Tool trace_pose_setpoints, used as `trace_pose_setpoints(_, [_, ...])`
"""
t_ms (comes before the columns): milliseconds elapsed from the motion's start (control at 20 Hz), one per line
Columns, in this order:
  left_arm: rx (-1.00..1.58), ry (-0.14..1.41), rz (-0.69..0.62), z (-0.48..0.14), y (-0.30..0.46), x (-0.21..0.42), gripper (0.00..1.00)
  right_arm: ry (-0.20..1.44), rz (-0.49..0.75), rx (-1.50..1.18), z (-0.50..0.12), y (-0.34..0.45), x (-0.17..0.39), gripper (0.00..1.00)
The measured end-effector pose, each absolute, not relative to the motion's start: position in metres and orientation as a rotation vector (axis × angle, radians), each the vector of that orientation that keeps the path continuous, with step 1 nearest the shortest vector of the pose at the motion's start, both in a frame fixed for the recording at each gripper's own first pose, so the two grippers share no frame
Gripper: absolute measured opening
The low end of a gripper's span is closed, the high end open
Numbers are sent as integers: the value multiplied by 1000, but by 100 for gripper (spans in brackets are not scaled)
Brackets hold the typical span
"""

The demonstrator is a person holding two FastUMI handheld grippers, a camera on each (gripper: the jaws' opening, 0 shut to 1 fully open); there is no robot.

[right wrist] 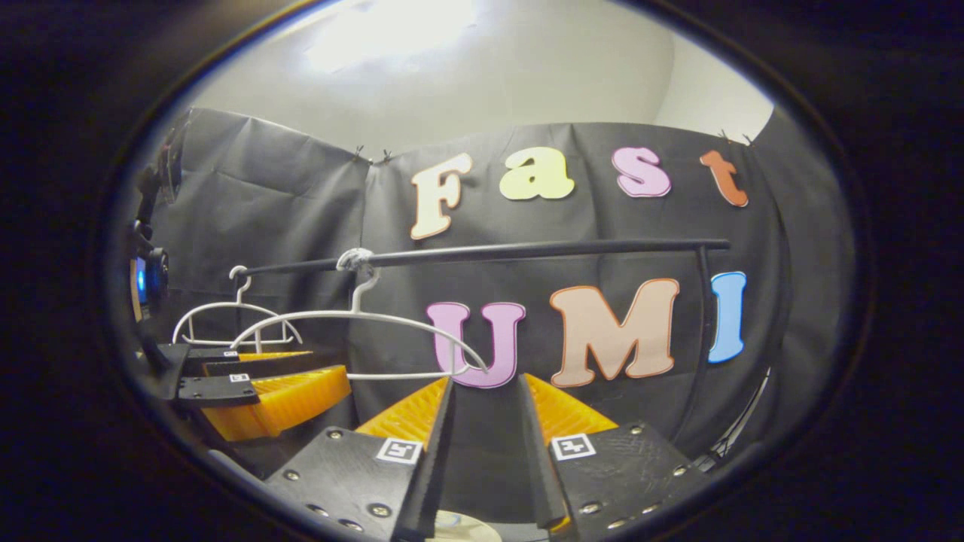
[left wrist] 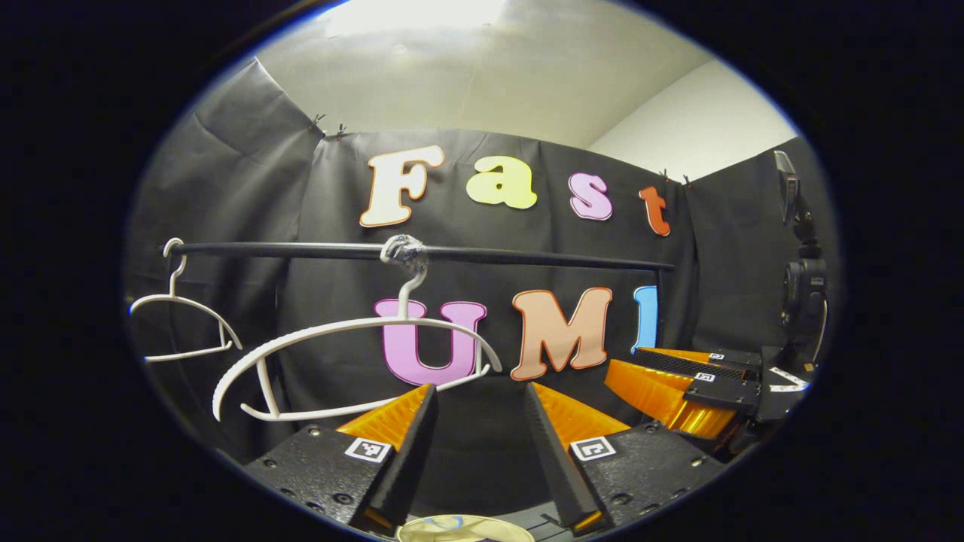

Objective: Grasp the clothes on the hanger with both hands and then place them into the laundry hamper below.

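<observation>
Only blurred marker tags (left wrist: 367, 449) visible.

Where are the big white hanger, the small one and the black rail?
Big white hanger (left wrist: 354, 325), left gripper view, upper arm.
Small white hanger (left wrist: 184, 301), left gripper view, shoulder.
Black rail (right wrist: 542, 248), right gripper view, mid bar.

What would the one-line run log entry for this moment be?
left gripper: open, empty | right gripper: open, empty | white hangers: bare, on black rail | clothes: unseen
</observation>
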State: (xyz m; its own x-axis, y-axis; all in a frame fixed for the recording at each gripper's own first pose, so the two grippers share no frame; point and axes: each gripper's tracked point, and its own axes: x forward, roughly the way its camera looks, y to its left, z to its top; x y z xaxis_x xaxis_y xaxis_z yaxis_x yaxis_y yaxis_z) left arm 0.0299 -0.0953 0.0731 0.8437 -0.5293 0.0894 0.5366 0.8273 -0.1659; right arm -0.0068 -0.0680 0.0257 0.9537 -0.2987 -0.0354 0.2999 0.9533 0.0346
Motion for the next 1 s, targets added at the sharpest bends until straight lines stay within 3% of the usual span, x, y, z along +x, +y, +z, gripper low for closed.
trace_pose_setpoints(50, [-195,-46,-576,76,-98,27,75,25,-311,39,28,-72,-9,48])
trace_pose_setpoints(200, [-206,-41,-600,78,-108,19,89,12,-324,27,36,-78,-20,71])
trace_pose_setpoints(250, [-206,-44,-605,79,-109,17,92,10,-330,23,38,-78,-23,77])
trace_pose_setpoints(300, [-206,-48,-607,79,-114,15,92,9,-340,22,38,-80,-26,90])
trace_pose_setpoints(400, [-208,-55,-612,81,-119,12,92,7,-356,15,41,-84,-33,99])
trace_pose_setpoints(500, [-210,-55,-613,82,-122,10,96,3,-365,8,43,-87,-37,99])
trace_pose_setpoints(550, [-210,-54,-612,81,-124,10,92,2,-367,4,44,-88,-38,99])
trace_pose_setpoints(600, [-210,-50,-612,80,-125,9,95,2,-366,1,44,-89,-39,99])
trace_pose_setpoints(1000, [-239,-33,-606,76,-128,10,92,5,-370,-15,43,-94,-43,100])
